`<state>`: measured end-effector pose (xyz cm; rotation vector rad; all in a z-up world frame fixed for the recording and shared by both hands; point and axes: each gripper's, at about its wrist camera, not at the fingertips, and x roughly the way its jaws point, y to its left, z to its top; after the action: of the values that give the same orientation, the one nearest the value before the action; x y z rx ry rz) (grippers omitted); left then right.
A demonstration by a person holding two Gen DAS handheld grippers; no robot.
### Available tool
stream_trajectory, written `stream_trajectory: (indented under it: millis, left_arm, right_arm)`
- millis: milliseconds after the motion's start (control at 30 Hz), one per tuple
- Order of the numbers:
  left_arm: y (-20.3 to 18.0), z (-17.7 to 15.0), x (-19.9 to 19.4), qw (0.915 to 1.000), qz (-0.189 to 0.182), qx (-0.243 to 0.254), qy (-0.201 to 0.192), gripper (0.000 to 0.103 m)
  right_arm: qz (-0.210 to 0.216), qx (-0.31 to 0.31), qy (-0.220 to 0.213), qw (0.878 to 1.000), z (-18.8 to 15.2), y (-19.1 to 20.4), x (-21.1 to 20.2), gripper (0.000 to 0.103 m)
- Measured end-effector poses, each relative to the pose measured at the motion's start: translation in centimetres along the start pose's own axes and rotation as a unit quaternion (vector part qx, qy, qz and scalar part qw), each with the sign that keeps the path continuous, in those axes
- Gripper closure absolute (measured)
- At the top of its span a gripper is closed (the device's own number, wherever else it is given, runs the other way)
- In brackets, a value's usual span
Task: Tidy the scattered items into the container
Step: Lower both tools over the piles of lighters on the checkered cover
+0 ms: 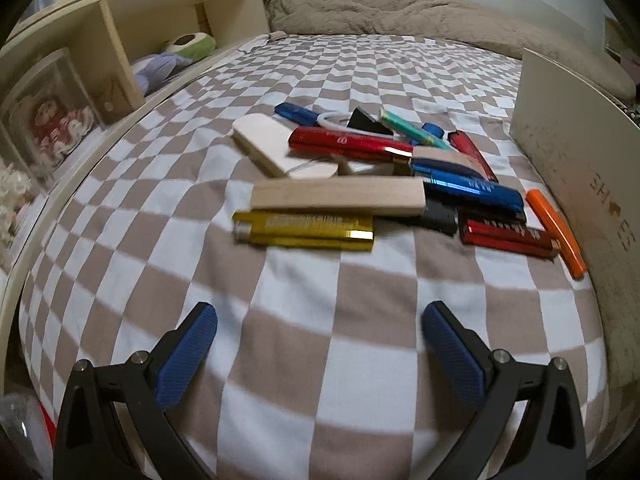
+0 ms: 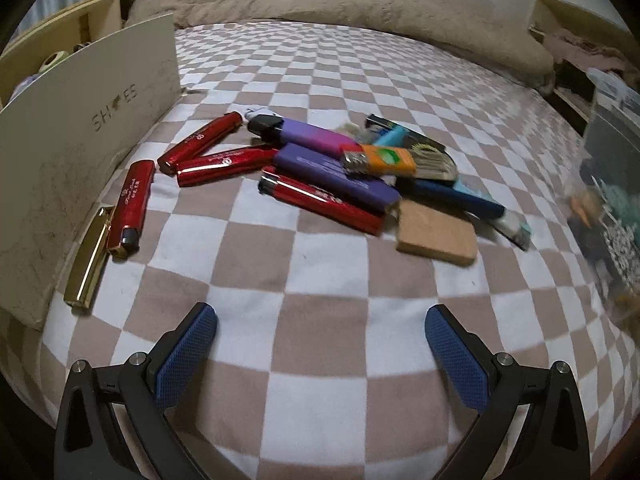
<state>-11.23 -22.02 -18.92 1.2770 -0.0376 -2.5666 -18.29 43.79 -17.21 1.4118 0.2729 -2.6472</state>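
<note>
Two grippers, left gripper (image 1: pixel 318 346) and right gripper (image 2: pixel 320 348), hang spread and empty above the checkered bedspread (image 1: pixel 320 292). Lighters (image 1: pixel 304 228) pile at twelve o'clock; shoebox (image 1: pixel 576 152) at two o'clock, beige blanket (image 1: pixel 380 8) behind.

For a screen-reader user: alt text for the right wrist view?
An open right gripper hovers over a checkered bedspread facing a pile of lighters and small items. A white shoe box stands at left, with a gold lighter against it.

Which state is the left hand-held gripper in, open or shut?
Open. In the left wrist view the left hand-held gripper has its blue pads spread wide apart, with only the checkered bedspread between them.
</note>
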Motion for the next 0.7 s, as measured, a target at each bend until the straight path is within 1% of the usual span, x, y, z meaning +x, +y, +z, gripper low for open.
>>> stream_trajectory:
  millis: [67,133,267,400,567,700]
  left_arm:
    - [0.0,0.7,0.6,1.0000,-0.005,0.002,0.001,0.000]
    - [0.1,1.3,1.2,1.0000,-0.009,0.002,0.000,0.000]
    - [0.4,2.3,2.1,0.9998,-0.016,-0.007,0.000,0.000]
    - [0.7,2.5,2.3,0.9996,-0.024,-0.011,-0.002,0.000]
    - [1.6,3.0,2.7,0.9990,-0.032,-0.030,-0.003,0.000]
    - [1.6,2.9,2.6,0.9991,-0.032,-0.026,-0.009,0.000]
  right_arm:
    - [0.013,0.012,0.013,1.000,0.5,-0.4,0.4,0.000]
    - [0.016,0.017,0.020,1.000,1.1,-0.5,1.0,0.000]
    - [0.001,0.015,0.031,0.999,2.4,0.3,1.9,0.000]
    - [-0.002,0.019,0.040,0.999,3.5,0.4,2.7,0.000]
    - [0.007,0.034,0.032,0.999,4.6,0.5,3.5,0.000]
    - [0.006,0.046,0.024,0.999,4.8,0.5,3.6,0.000]
